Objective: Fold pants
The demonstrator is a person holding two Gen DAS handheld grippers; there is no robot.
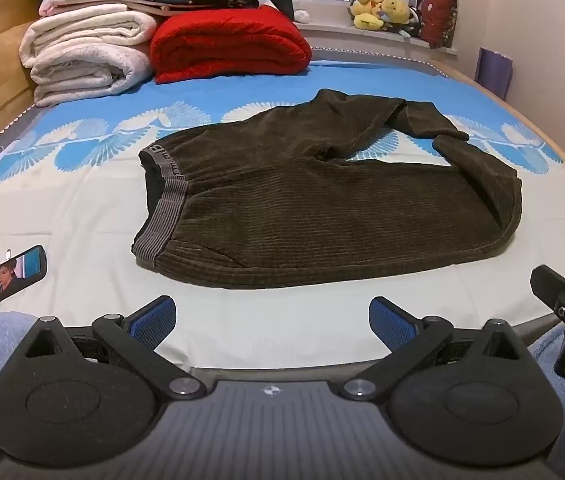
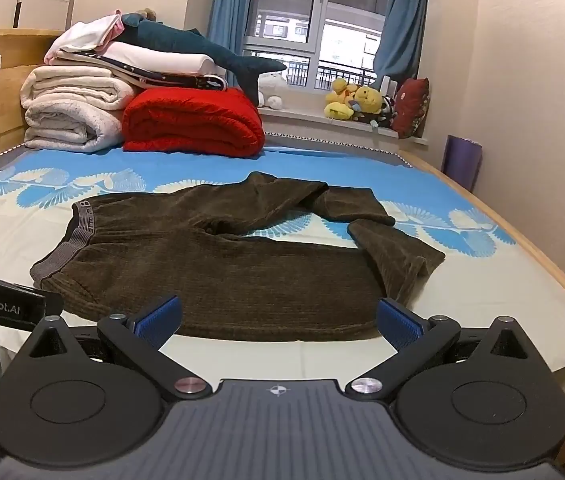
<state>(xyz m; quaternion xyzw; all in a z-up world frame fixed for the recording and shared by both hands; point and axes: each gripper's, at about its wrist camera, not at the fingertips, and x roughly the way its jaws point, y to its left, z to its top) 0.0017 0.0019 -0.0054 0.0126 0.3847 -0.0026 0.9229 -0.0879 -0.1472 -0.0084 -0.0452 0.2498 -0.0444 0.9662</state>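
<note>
The dark brown ribbed corduroy pants (image 1: 322, 200) lie on the bed (image 1: 82, 208) ahead of both tools. Left tool (image 1: 272, 322) and right tool (image 2: 278, 320) gape wide, holding nothing. Straightening the far leg, doubled back on itself, should come before folding.

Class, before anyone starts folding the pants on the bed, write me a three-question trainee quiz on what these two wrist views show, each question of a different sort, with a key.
1. True or false: the left gripper is shut on the pants.
2. Multiple choice: the waistband lies toward which side of both views? A) left B) right C) far end
3. Fill in: the folded blanket next to the white bedding is coloured ____.

Key: 1 false, both it and the right gripper are open, short of the cloth; 2 A; 3 red.
</note>
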